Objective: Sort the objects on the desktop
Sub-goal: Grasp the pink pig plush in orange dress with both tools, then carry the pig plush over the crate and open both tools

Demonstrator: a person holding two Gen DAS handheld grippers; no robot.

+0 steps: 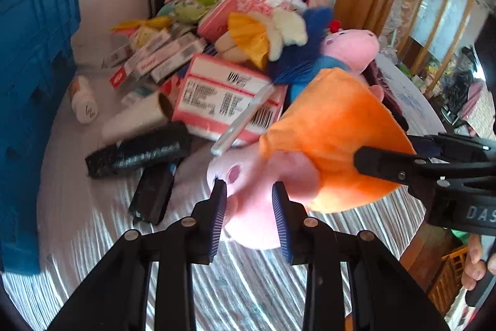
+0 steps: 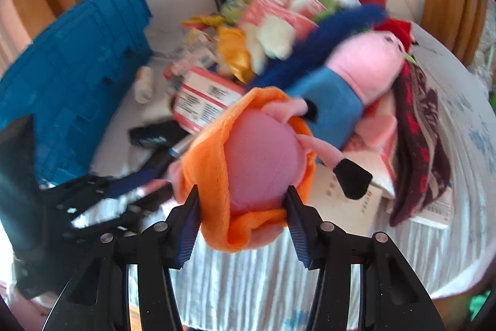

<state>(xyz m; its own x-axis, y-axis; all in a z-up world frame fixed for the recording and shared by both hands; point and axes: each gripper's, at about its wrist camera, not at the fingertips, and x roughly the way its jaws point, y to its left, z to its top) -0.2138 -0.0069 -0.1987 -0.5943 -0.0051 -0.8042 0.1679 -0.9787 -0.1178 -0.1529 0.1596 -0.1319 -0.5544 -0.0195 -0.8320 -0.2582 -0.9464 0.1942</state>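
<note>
The pink plush pig in the orange dress (image 1: 328, 145) is held above the striped tablecloth (image 1: 263, 284), just in front of the heap of boxes and toys; it is best carried level between both grips, clear of the heap, toward the blue crate (image 1: 34, 82). Its pink head is clamped by the left gripper (image 1: 249, 191), whose jaws are nearly closed. Its dress hem and bottom are squeezed by the right gripper (image 2: 243, 197), set about half open.
</note>
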